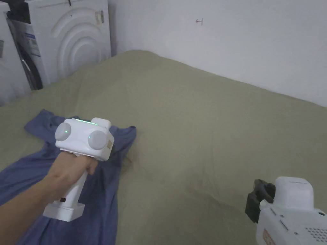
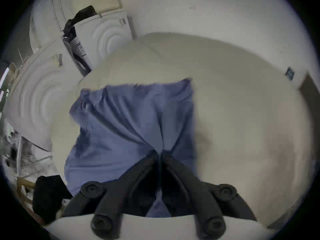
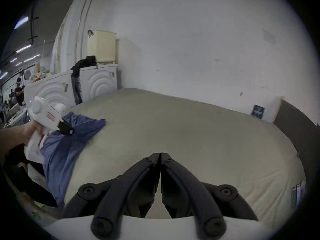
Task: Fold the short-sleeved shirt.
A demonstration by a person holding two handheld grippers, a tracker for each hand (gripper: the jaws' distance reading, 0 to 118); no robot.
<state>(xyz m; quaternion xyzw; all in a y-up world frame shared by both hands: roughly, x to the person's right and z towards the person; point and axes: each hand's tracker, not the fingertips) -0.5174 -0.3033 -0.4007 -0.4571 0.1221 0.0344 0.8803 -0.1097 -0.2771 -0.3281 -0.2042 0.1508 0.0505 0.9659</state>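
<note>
Pinched in left tongs (image 2: 160, 154): blue shirt (image 2: 131, 119), stretching lengthwise fwd and back past tips. Well off to its side, right tongs (image 3: 161, 155), clenched on nothing over bed (image 3: 190, 131).

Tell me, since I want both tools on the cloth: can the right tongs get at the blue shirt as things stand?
Probably yes. The right tongs are shut and empty over bare bed cover, with nothing between them and the shirt, which the left tongs pinch.
</note>
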